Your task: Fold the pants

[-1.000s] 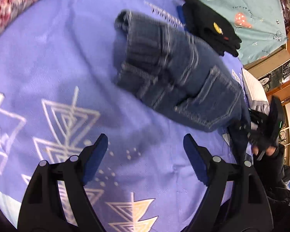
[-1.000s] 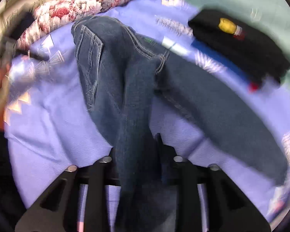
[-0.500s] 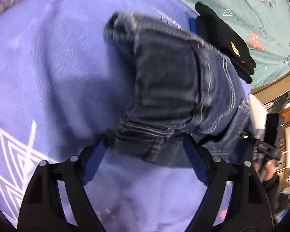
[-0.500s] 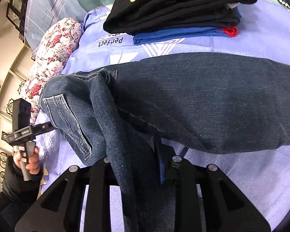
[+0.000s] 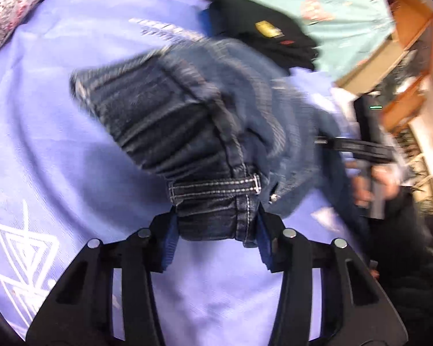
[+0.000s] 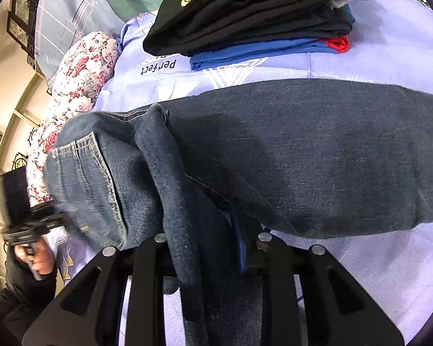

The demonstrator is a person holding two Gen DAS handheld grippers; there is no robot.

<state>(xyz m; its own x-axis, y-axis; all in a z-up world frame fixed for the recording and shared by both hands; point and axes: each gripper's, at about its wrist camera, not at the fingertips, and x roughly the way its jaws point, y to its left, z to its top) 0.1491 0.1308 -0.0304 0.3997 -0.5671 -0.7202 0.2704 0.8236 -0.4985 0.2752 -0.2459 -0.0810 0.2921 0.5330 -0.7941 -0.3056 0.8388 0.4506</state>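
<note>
The left wrist view shows the waistband end of the jeans (image 5: 205, 144) bunched and blurred at frame centre, with a belt loop and white stitching just above the left gripper (image 5: 216, 236). The right wrist view shows what that one hides: a long trouser leg (image 6: 317, 155) lying flat across the middle of the frame on the lilac bedsheet (image 6: 360, 274), and a back pocket (image 6: 83, 178) at the left. The stack of folded clothes (image 6: 259, 8), black over blue and red, sits sharp at the top of the right view; in the left view it is a dark pile at the upper middle.

Bare sheet lies open at the lower right of the right view and across the left half of the left view. A floral pillow (image 6: 80, 77) bounds the sheet at the upper left, and the stack lies just beyond the far edge of the leg.

The left gripper's jaws are closing, with the waistband fold between them and its blue pads touching the denim on both sides. The right gripper (image 6: 205, 245) is clamped narrowly on a bunched fold of denim that rises from its fingers toward the pocket.
</note>
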